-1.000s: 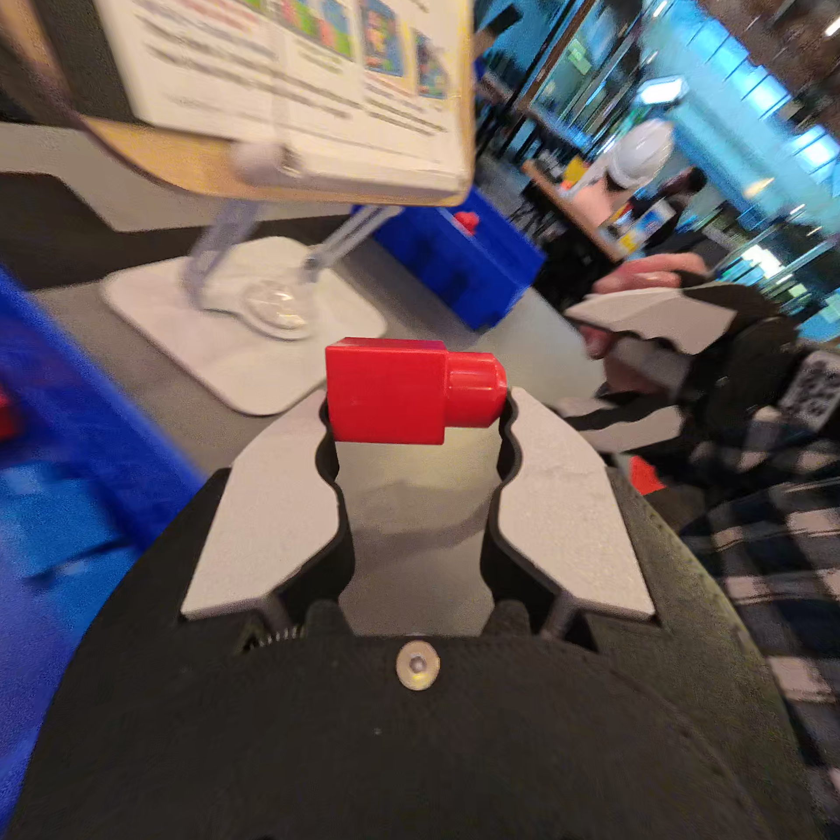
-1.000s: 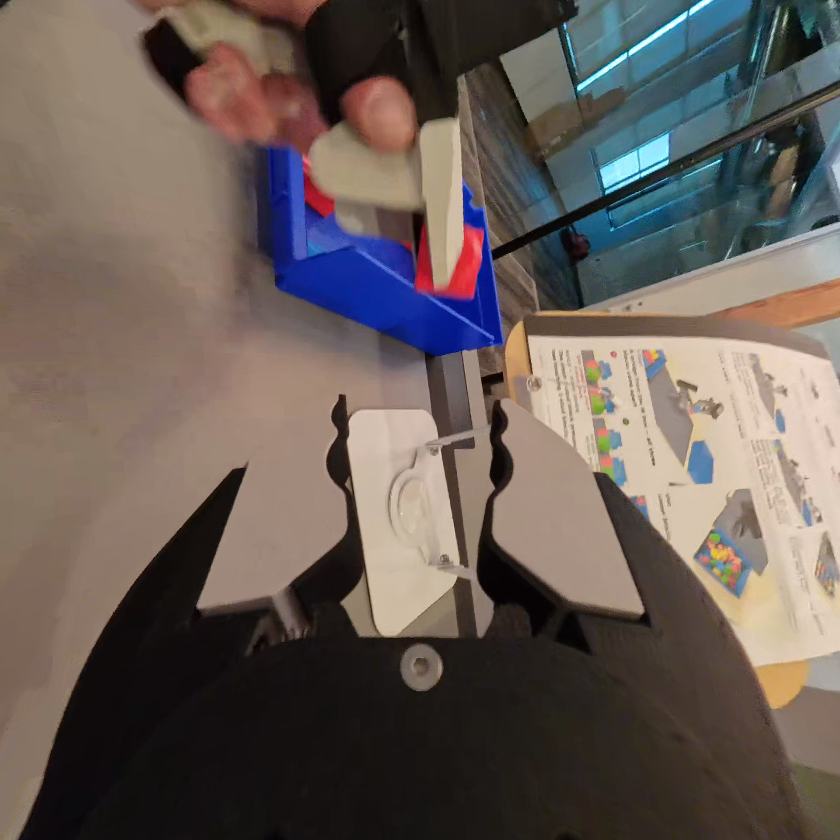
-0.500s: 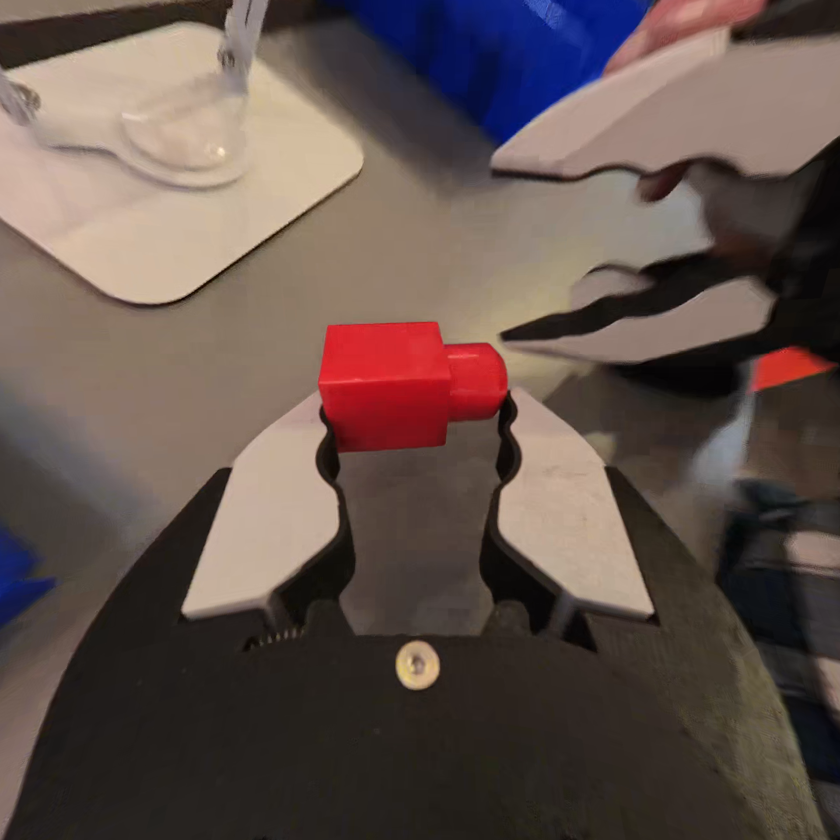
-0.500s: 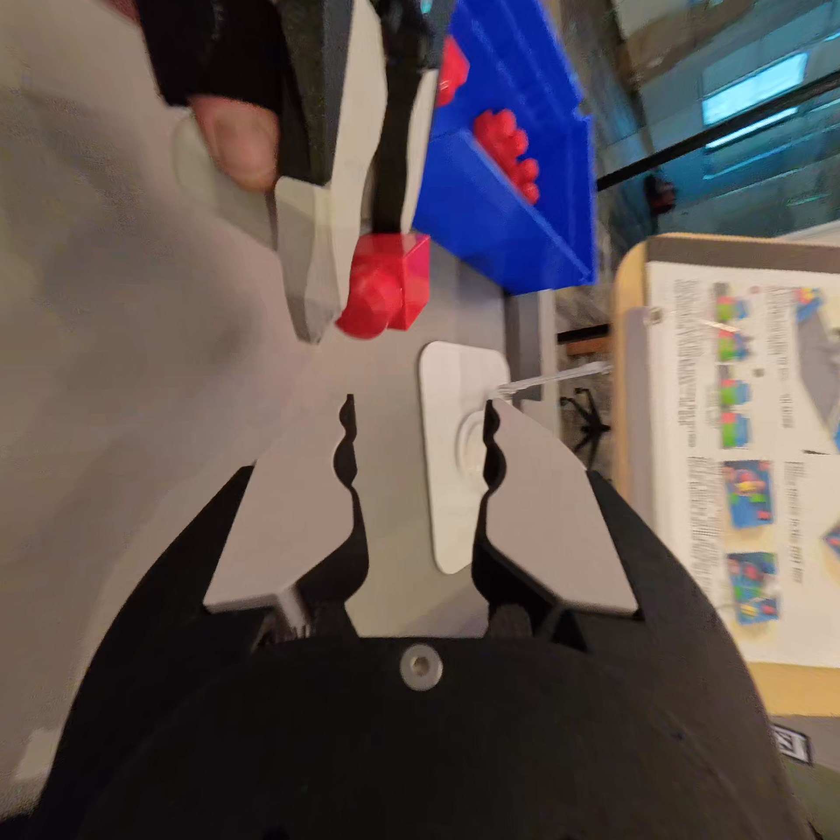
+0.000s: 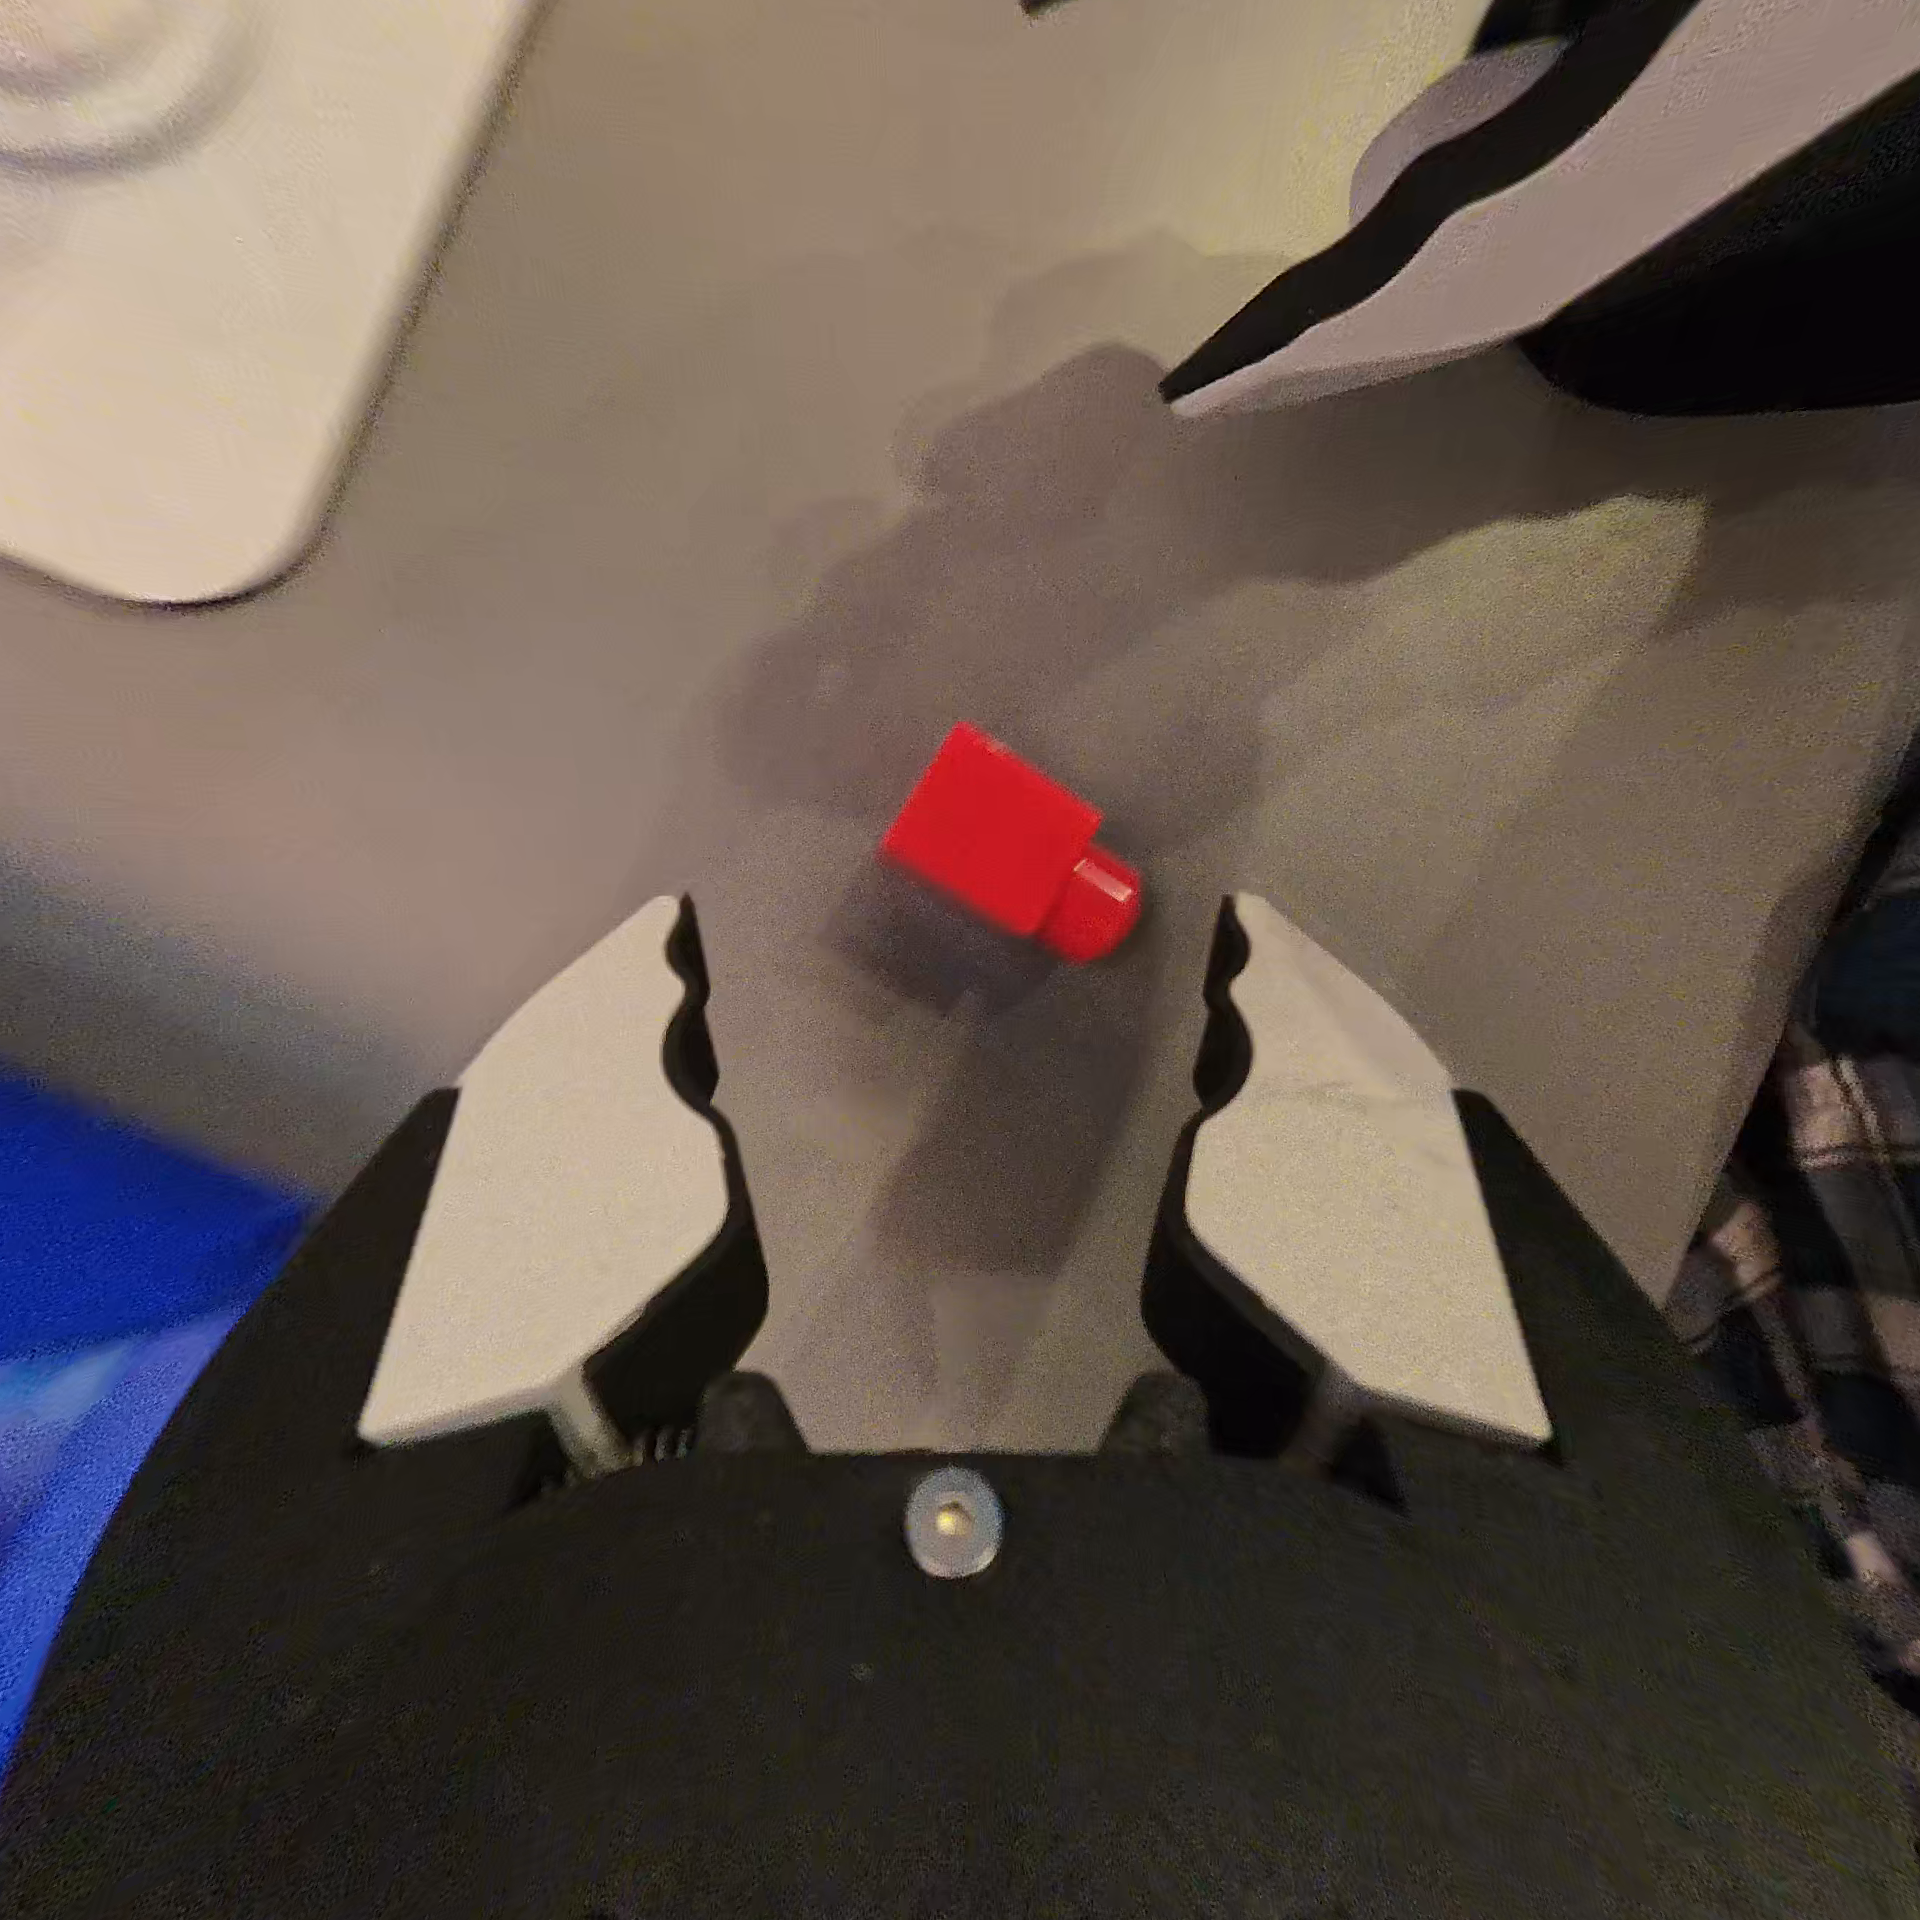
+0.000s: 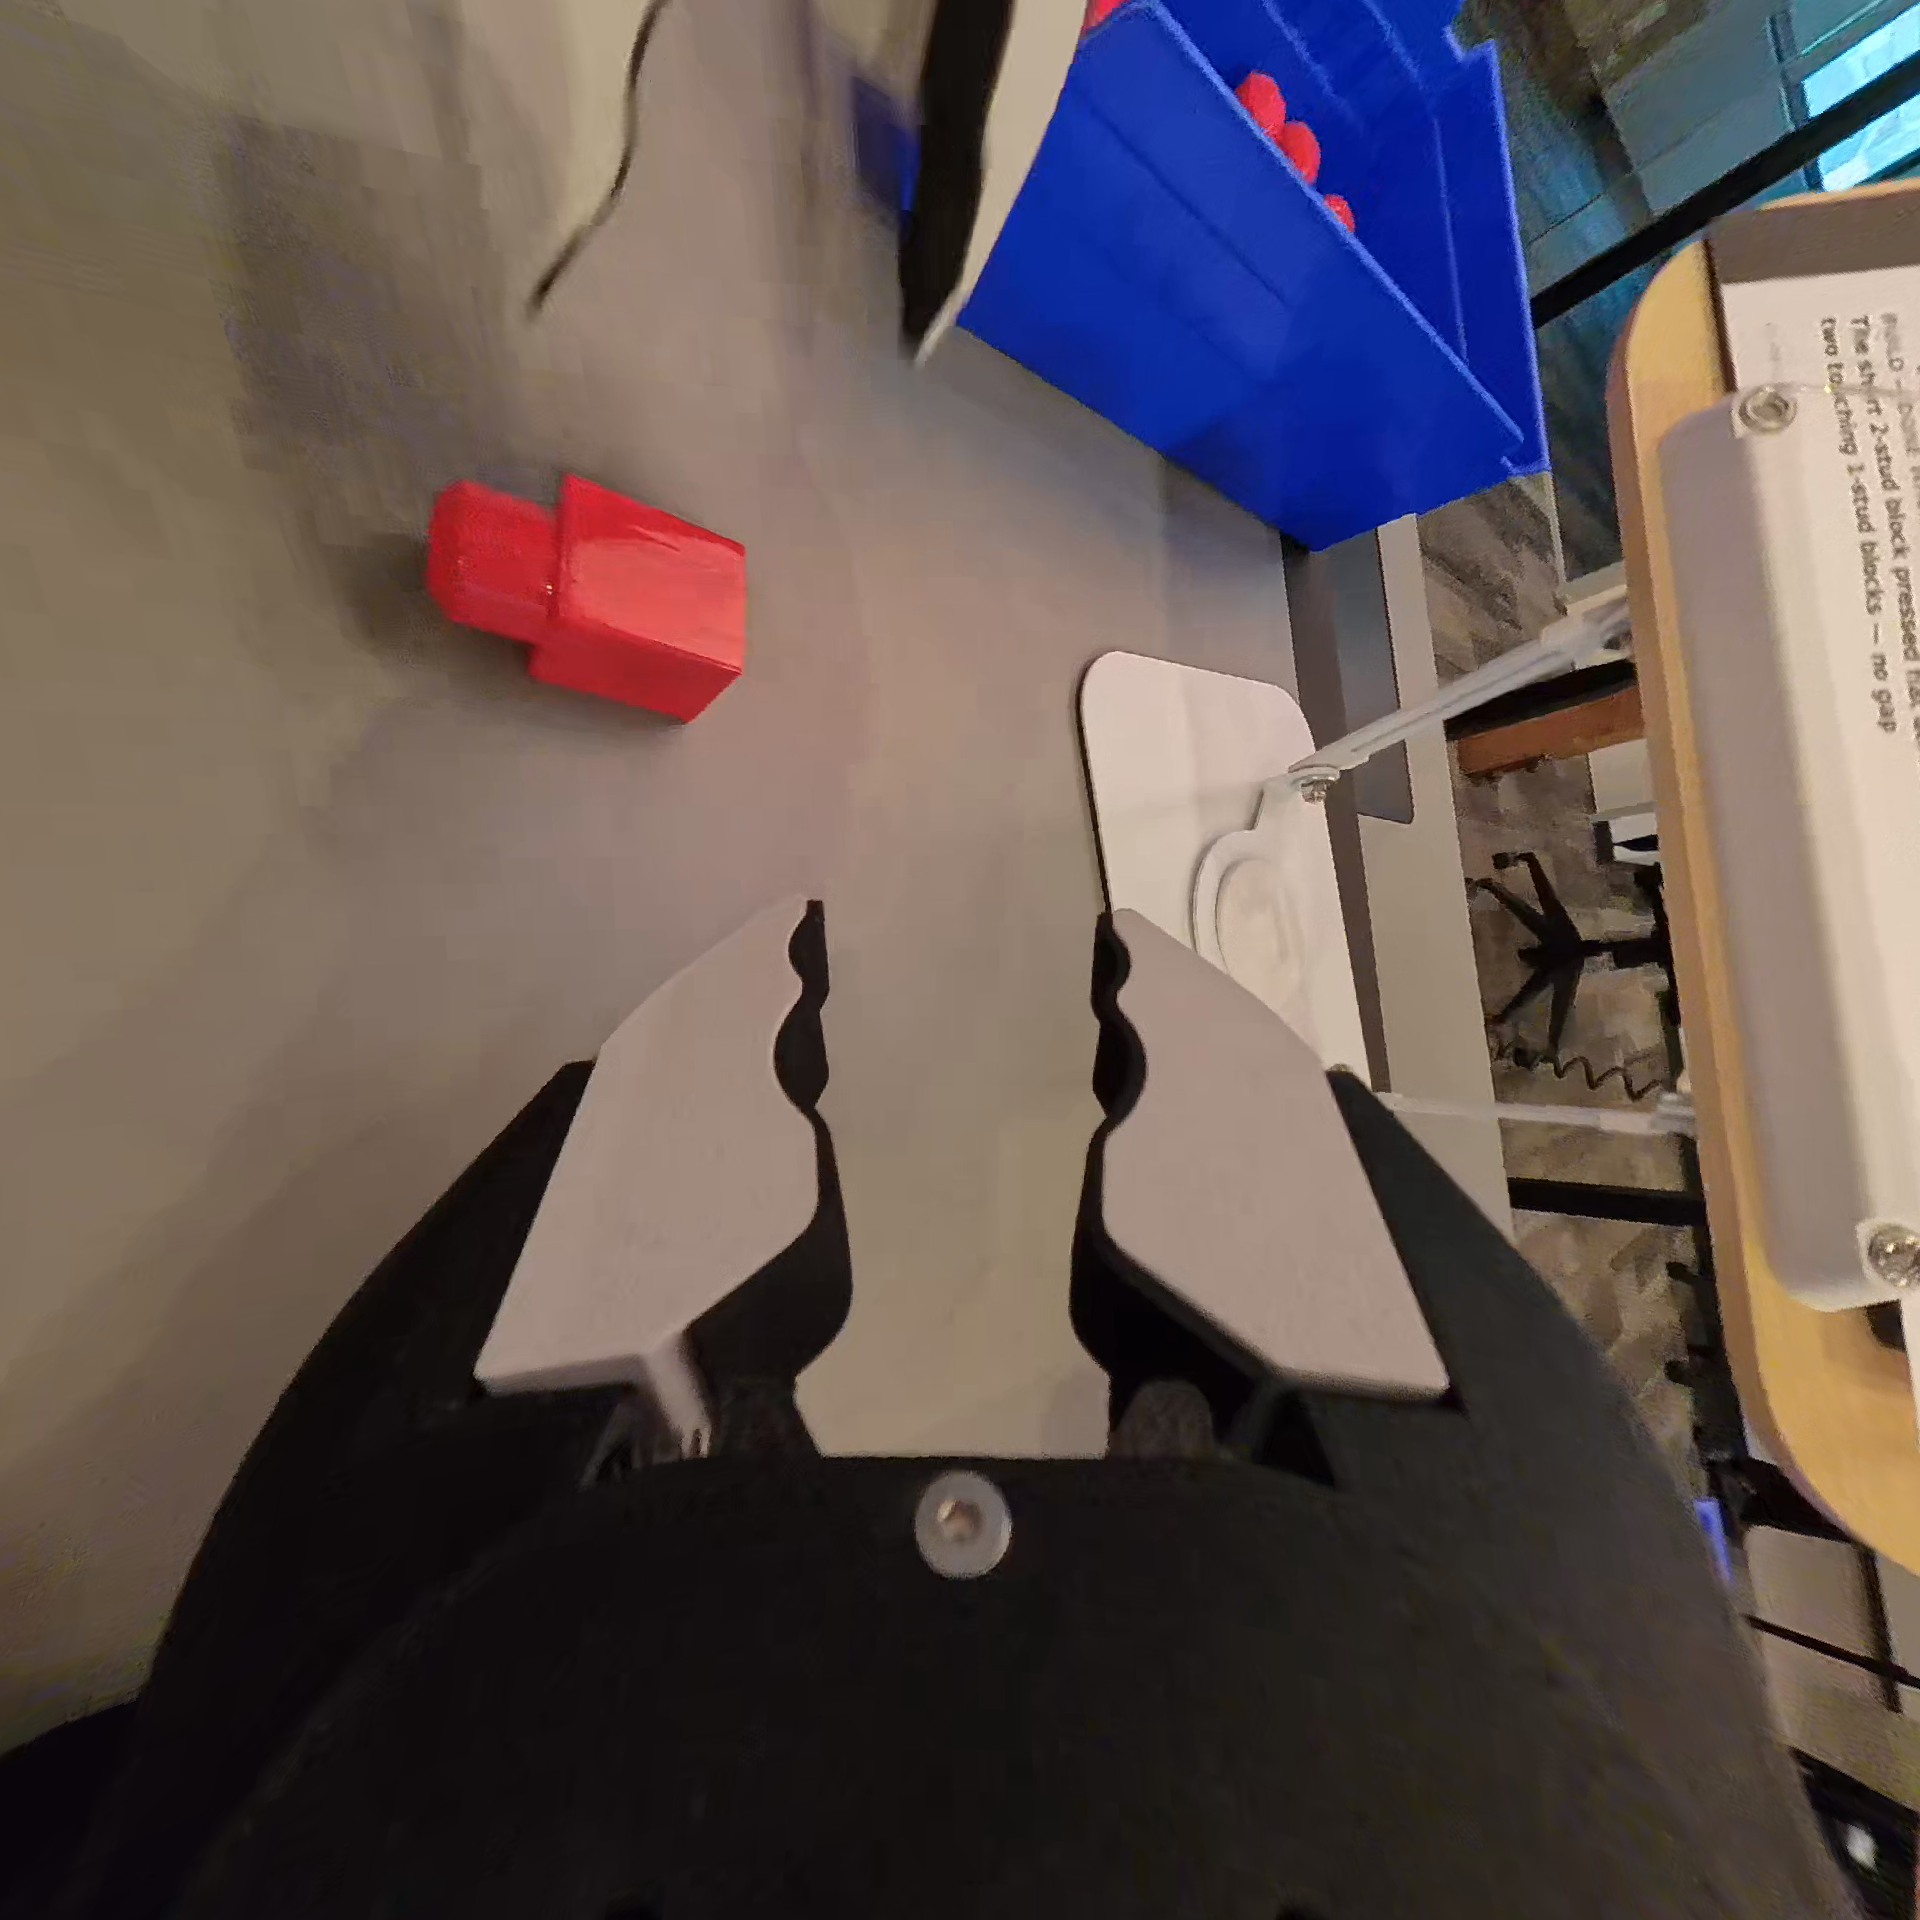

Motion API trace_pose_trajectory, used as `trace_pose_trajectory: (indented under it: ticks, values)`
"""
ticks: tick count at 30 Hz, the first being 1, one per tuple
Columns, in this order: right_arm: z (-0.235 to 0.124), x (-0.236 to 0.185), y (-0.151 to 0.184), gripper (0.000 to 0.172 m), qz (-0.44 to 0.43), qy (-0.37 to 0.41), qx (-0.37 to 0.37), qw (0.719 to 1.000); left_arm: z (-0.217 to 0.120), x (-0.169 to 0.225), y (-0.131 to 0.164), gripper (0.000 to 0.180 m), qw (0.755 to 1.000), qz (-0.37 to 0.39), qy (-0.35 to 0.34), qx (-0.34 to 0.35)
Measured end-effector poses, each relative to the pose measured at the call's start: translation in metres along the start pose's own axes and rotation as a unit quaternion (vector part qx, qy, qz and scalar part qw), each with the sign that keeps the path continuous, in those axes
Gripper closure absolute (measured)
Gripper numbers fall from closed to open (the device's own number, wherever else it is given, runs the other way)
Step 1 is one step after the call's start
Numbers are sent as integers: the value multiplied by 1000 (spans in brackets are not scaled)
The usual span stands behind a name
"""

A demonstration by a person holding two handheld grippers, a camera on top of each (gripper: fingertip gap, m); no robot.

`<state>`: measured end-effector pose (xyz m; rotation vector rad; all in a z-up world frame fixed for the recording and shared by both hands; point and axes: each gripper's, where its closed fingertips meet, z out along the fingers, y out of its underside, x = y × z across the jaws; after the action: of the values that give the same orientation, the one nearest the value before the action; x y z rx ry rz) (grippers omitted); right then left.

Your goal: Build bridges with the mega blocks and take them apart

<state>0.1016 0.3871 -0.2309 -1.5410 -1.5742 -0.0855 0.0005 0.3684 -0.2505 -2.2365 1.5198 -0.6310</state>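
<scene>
- The small red plastic block with one round stud lies on its side on the flat grey table, free of both grippers.
- The left gripper is spread wide and holds nothing. The block sits just past its tips.
- The right gripper is partly open and holds nothing.
- The stud should point up, so it is best to grab the block by its flat sides and turn it.
- There is lots of bare table around the block. The blue plastic bin and the white flat stand base sit off to the side, near the table's far edge.
</scene>
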Motion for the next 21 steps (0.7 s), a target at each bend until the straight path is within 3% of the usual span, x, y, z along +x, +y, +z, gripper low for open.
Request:
trace_pose_trajectory:
  ticks: [2,4,7,10,13,16,18,21]
  values:
    - [0,4,7,123,23,0,9,1000,-48,-36,0,96,998,9,-59,25]
    - [3,7,17,123,46,2,14,999,-92,-79,-11,106,991,3,-89,104]
    - [10,10,32,126,64,9,14,998,-113,-159,-7,118,982,-79,-116,127]
    - [15,11,42,126,89,6,10,996,-88,-226,4,119,976,-114,-171,72]
    - [17,10,47,127,98,3,9,995,-52,-258,-2,114,972,-163,-151,78]
    - [21,7,47,128,96,-2,13,995,-29,-277,-2,115,964,-213,-127,92]
    - [24,6,47,128,92,-3,12,996,-20,-288,8,108,964,-218,-139,69]
    - [27,4,44,128,86,-9,16,996,-10,-291,13,112,965,-217,-139,39]
